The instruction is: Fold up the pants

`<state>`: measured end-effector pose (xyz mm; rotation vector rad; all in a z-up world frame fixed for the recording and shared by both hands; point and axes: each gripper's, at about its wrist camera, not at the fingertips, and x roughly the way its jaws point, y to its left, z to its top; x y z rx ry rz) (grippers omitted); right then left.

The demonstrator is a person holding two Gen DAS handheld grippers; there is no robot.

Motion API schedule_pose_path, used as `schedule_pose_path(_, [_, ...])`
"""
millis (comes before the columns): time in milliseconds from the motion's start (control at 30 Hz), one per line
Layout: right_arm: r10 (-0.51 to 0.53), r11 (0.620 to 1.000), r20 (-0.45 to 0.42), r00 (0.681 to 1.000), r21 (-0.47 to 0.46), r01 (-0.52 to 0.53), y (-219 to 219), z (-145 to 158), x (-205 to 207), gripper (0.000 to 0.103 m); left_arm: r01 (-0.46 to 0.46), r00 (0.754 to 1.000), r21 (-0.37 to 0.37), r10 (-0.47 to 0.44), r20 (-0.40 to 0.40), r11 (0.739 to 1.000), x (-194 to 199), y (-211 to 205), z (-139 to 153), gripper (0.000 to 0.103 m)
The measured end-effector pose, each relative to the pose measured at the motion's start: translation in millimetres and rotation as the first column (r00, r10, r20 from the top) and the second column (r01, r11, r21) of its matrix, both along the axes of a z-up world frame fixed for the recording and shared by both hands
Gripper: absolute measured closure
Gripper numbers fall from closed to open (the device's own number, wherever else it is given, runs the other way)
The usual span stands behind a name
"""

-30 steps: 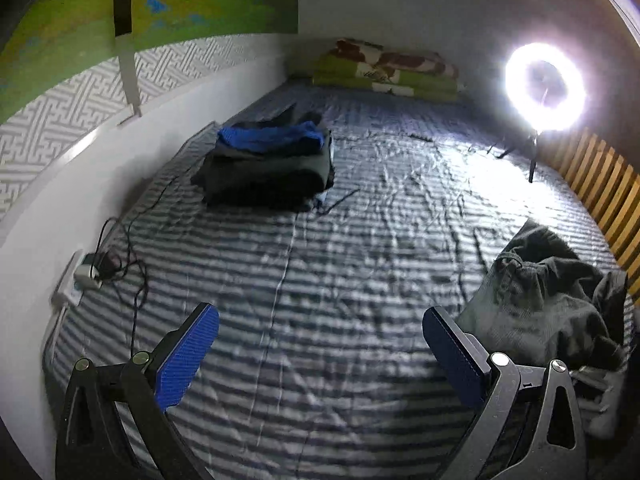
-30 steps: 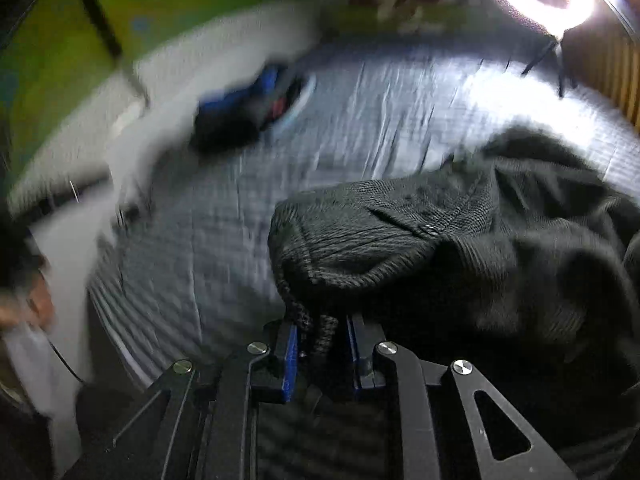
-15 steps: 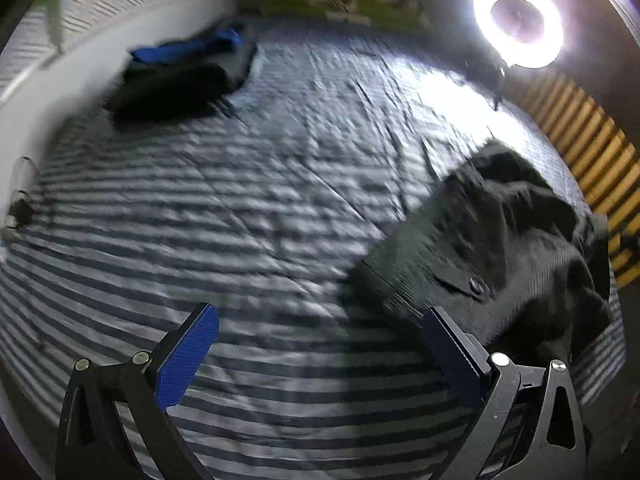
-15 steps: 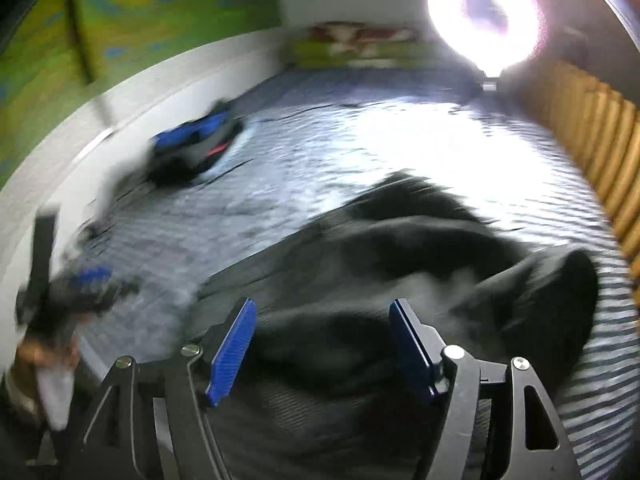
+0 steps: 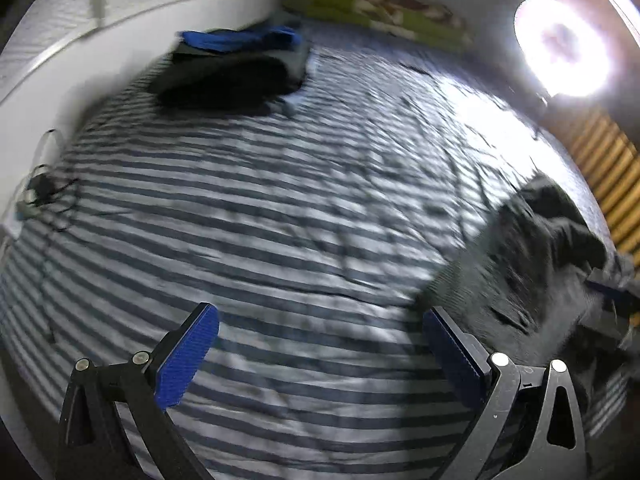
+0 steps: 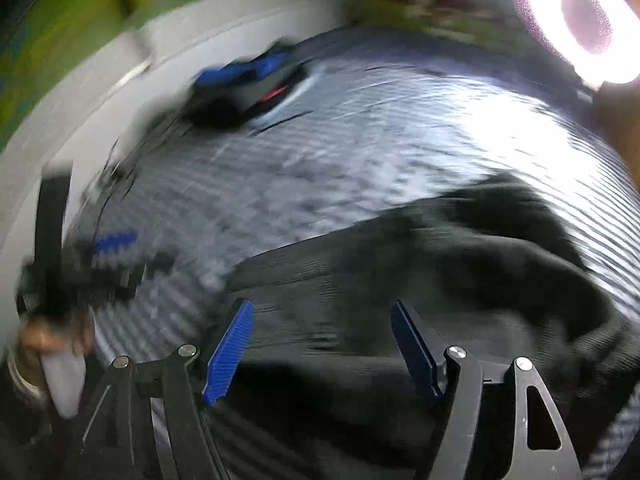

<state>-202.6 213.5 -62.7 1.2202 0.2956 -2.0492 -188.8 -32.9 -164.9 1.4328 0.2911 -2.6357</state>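
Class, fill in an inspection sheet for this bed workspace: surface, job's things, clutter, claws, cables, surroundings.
Surface: grey-striped bed sheet, wrinkled.
Job's things: dark grey crumpled pants, unfolded, at the right.
Clutter: stack of folded dark and blue clothes near the wall.
Claws: left claw open, over bare sheet; right claw open, over the pants.
Cables: black cable bundle at the left edge.
Surroundings: lit ring light; green patterned pillows.
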Motion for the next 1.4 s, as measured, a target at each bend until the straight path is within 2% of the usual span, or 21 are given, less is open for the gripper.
schedule_pose_path(167, [0.129,0.984,0.017,0.991,0.125,-0.13,-74.4,-43.4,36.2,0.033,-0.079,0.996,0.009,0.08,-0.032,0.997,14.5,-55.7,11.8,0.0])
schedule_pose_path(233, [0.128,0.974,0.004,0.992,0.187,-0.127,-91.1,-57.1,39.5,0.032,-0.103,0.994,0.017,0.104,-0.039,0.995,22.0,-74.0,14.9,0.0])
schedule_pose_path(367, [0.122,0.927,-0.046,0.991,0.362,-0.097,-110.5,-84.4,36.7,0.032,-0.133,0.99,0.031,0.134,-0.048,0.991,34.7,-98.7,19.5,0.0])
schedule_pose_path(467, [0.104,0.905,-0.053,0.993,0.42,-0.073,-104.2,-91.6,29.5,0.033,-0.139,0.988,0.043,0.142,-0.059,0.989,41.6,-106.3,23.9,0.0])
schedule_pose_path(500, [0.089,0.91,-0.039,0.995,0.41,-0.065,-99.9,-90.3,24.8,0.042,-0.139,0.988,0.047,0.142,-0.065,0.989,43.3,-107.0,26.0,0.0])
schedule_pose_path(533, [0.072,0.919,-0.025,0.997,0.39,-0.057,-94.4,-87.7,20.7,0.061,-0.136,0.988,0.052,0.14,-0.07,0.989,45.9,-107.0,28.6,0.0])
schedule_pose_path(567, [0.049,0.931,-0.008,0.999,0.362,-0.043,-86.2,-80.8,16.2,0.072,-0.131,0.988,0.055,0.135,-0.077,0.99,47.8,-106.9,31.7,0.0])
schedule_pose_path(600, [0.031,0.939,0.001,1.0,0.342,-0.029,-81.4,-75.3,12.6,0.091,-0.135,0.987,0.054,0.139,-0.083,0.989,48.1,-104.9,33.5,0.0])
schedule_pose_path(667, [-0.008,0.955,0.009,1.0,0.295,0.005,-71.6,-57.6,6.1,0.092,-0.127,0.987,0.056,0.132,-0.095,0.99,49.5,-101.3,38.5,0.0])
schedule_pose_path(733, [-0.037,0.966,-0.031,0.999,0.255,0.044,-61.3,-30.9,3.4,0.094,-0.116,0.987,0.06,0.122,-0.109,0.991,52.0,-98.0,44.9,0.0])
schedule_pose_path(867, [-0.069,0.983,-0.1,0.993,0.165,0.085,-48.2,37.5,10.3,0.094,-0.103,0.983,0.063,0.111,-0.147,0.993,61.4,-97.3,61.7,0.0])
schedule_pose_path(1000, [-0.069,0.991,-0.155,0.985,0.103,0.085,-53.7,103.3,22.1,0.094,-0.123,0.971,0.087,0.138,-0.194,0.989,78.7,-110.3,84.6,0.0])
schedule_pose_path(1133, [-0.033,0.999,-0.211,0.977,-0.026,0.028,-61.4,178.6,47.4,0.095,-0.153,0.957,0.079,0.168,-0.238,0.985,96.1,-129.5,107.9,0.0])
schedule_pose_path(1267, [0.001,0.977,-0.265,0.964,-0.205,-0.057,-50.5,258.3,84.0,0.095,-0.18,0.941,0.071,0.193,-0.277,0.981,110.0,-149.1,130.5,0.0])
schedule_pose_path(1333, [-0.027,0.968,-0.286,0.958,-0.246,-0.046,-34.4,275.8,89.0,0.095,-0.179,0.94,0.055,0.187,-0.286,0.982,111.8,-154.2,138.3,0.0])
schedule_pose_path(1400, [-0.069,0.966,-0.272,0.96,-0.258,-0.004,-10.1,273.3,80.7,0.095,-0.179,0.94,0.033,0.18,-0.291,0.983,111.1,-156.0,141.3,0.0])
